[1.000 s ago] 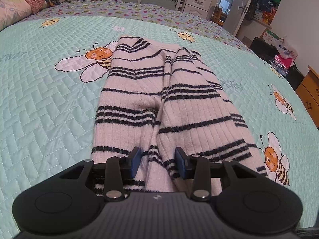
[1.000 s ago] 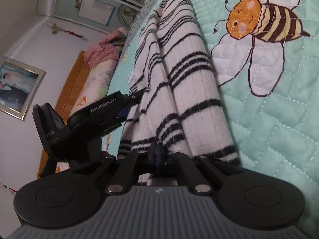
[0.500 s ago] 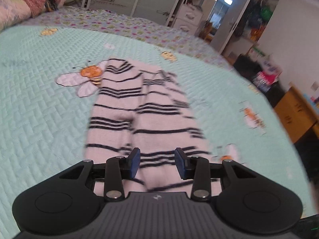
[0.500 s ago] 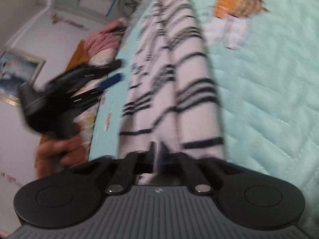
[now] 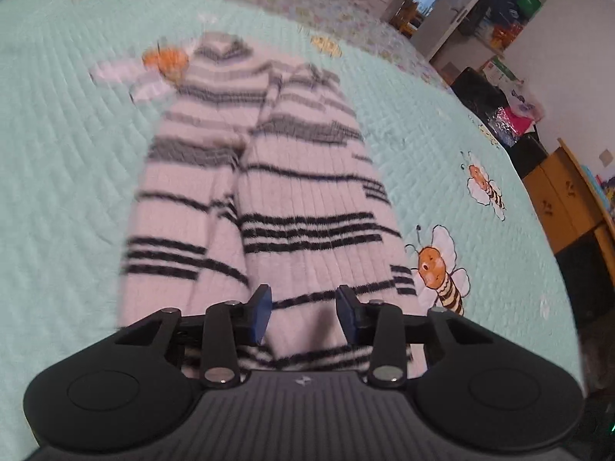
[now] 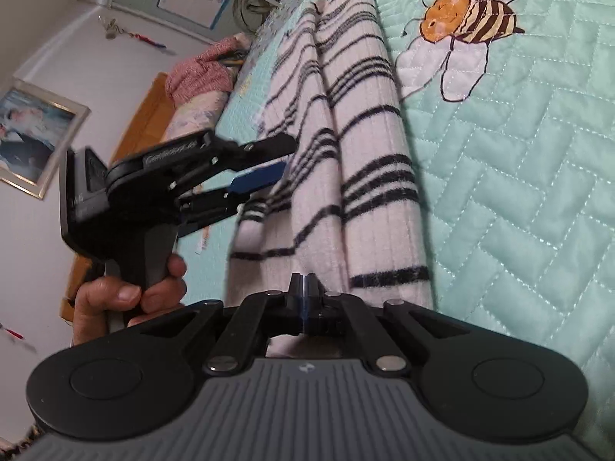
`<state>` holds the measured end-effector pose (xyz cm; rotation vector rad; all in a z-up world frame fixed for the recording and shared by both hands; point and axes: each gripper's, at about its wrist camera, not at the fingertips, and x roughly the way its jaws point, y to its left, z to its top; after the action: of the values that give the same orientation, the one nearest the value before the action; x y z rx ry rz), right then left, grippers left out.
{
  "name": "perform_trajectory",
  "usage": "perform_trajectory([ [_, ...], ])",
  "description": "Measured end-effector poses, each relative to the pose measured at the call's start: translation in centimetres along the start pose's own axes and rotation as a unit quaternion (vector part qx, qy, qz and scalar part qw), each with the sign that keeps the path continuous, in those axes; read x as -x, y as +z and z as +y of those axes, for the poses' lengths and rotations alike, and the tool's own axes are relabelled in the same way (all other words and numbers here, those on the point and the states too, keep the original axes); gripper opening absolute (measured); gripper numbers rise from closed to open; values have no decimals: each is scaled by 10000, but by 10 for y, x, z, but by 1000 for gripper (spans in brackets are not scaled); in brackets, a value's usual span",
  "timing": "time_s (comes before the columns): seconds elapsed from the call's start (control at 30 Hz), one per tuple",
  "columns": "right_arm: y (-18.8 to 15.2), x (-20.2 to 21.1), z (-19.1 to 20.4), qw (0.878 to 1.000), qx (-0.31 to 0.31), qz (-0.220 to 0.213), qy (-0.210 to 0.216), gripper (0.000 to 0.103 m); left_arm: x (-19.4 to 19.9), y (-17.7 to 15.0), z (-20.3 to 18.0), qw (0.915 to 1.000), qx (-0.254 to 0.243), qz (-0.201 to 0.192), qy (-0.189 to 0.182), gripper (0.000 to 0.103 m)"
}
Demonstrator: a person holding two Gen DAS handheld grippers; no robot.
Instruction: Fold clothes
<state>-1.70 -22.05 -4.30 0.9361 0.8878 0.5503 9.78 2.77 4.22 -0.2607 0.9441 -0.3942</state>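
A white sweater with black stripes is laid lengthwise on a bed covered by a mint-green quilt printed with bees. The garment is folded into a long narrow shape, with both sides turned in toward the middle.

The left claw is held above the near hem of the sweater with its blue pads well apart; nothing is gripped between them. In the right wrist view this claw is seen raised clear of the fabric, carried by a hand wrapped around its handle.

The right claw is placed at the near end of the sweater. Its jaws are opening and are parted only by a thin gap; whether cloth is pinched there cannot be told.
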Motion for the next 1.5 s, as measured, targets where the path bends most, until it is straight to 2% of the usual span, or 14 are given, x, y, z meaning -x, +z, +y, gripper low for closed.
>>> perform_trajectory([
  [0.03, -1, 6, 3, 9999, -20, -34, 137, 26, 11, -7, -1, 10000, -89, -3, -35, 47],
  [0.1, -4, 19, 10, 9994, 29, -61, 347, 34, 31, -20, -4, 9996, -258, -4, -106, 50],
  [0.3, -17, 26, 10, 9995, 241, 193, -13, 34, 39, -80, 11, 9978, 206, 451, -447, 51],
  [0.37, -20, 21, 0, 9995, 175, 186, -200, 25, 30, -96, 16, 9957, 520, 509, -581, 51],
  [0.4, -21, 18, -4, 9993, 186, 175, -273, 9, 28, -98, 16, 9956, 597, 443, -566, 51],
  [0.43, -21, 19, -7, 9991, 157, 154, -376, 3, 28, -98, 15, 9954, 679, 399, -536, 51],
  [0.5, -22, 24, -8, 9995, -90, 83, -284, 8, 35, -95, 13, 9951, 783, 356, -488, 51],
  [0.6, -26, 44, 1, 9996, -119, -245, -50, 33, 56, -100, -3, 9993, 177, 213, -233, 51],
  [0.63, -27, 51, 4, 9993, -109, -345, -42, 38, 63, -102, -9, 9997, -26, 165, -148, 51],
  [0.77, -26, 70, 3, 9979, -196, -603, -144, 38, 86, -119, -28, 9951, -960, -59, 216, 51],
  [1.0, -29, 55, -3, 9981, -229, -451, -347, 39, 74, -147, -34, 9804, -1873, -119, 599, 51],
  [1.27, -30, 47, -3, 9986, -144, -315, -411, 39, 66, -149, -34, 9731, -2210, -245, 608, 50],
  [1.4, -32, 47, -6, 9986, -183, -315, -375, 37, 63, -153, -42, 9609, -2648, -301, 753, 50],
  [1.5, -32, 48, -7, 9986, -231, -297, -382, 35, 69, -157, -50, 9532, -2884, -539, 734, 50],
])
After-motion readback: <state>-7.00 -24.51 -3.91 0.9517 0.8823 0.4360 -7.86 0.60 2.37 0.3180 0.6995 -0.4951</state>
